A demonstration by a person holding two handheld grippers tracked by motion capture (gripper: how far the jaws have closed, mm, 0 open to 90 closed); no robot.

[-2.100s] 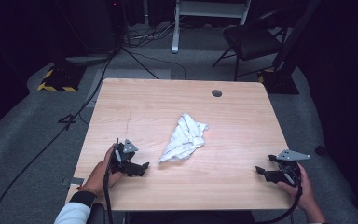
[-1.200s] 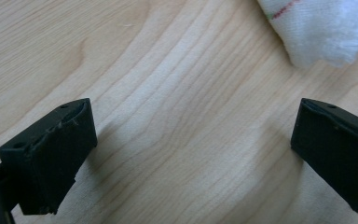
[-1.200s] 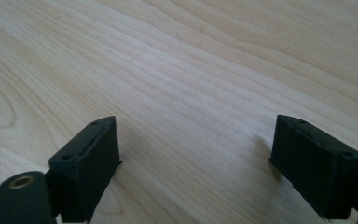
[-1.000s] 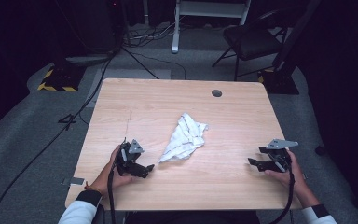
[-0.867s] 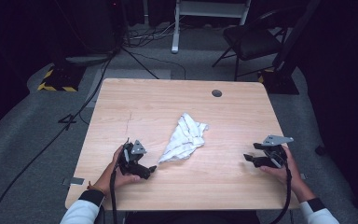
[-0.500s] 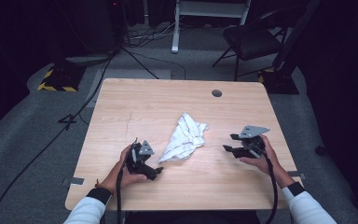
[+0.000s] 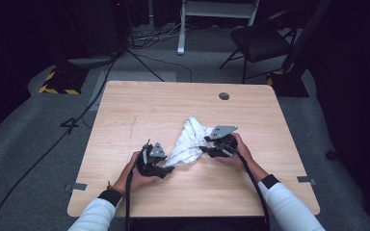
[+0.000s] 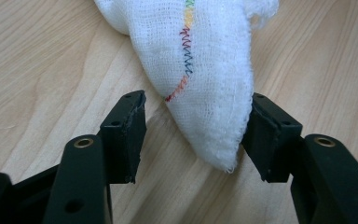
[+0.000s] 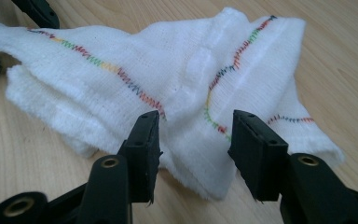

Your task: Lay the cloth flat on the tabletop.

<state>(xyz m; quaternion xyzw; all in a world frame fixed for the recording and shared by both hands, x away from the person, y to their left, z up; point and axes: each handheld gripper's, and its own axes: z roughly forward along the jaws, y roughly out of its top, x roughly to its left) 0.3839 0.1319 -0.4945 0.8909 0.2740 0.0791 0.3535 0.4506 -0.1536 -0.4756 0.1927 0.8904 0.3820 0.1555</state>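
Item: white cloth (image 7: 189,142) with multicoloured stitched edging, lying crumpled near the middle of the desk (image 7: 125,110), between the two hands.

Left tongs (image 7: 165,169): at the cloth's near-left tip. Its jaws have just been closing and stand part-way in. In the left gripper view the tip (image 8: 214,135) sits between the pads; one pad is at the fabric's edge, the other (image 8: 126,135) stands clear — no pinch yet.

Right tongs (image 7: 203,150): at the cloth's right edge. Its jaws have also just been closing. In the right gripper view a fold (image 9: 196,135) lies between them, pads not visibly pressing.

Step in hand, by judgement: taking two corners to spread the cloth. Handling note: centre each tip deep between the pads, close fully on the stitched hem rather than loose bulk — then lift evenly so neither corner slips.
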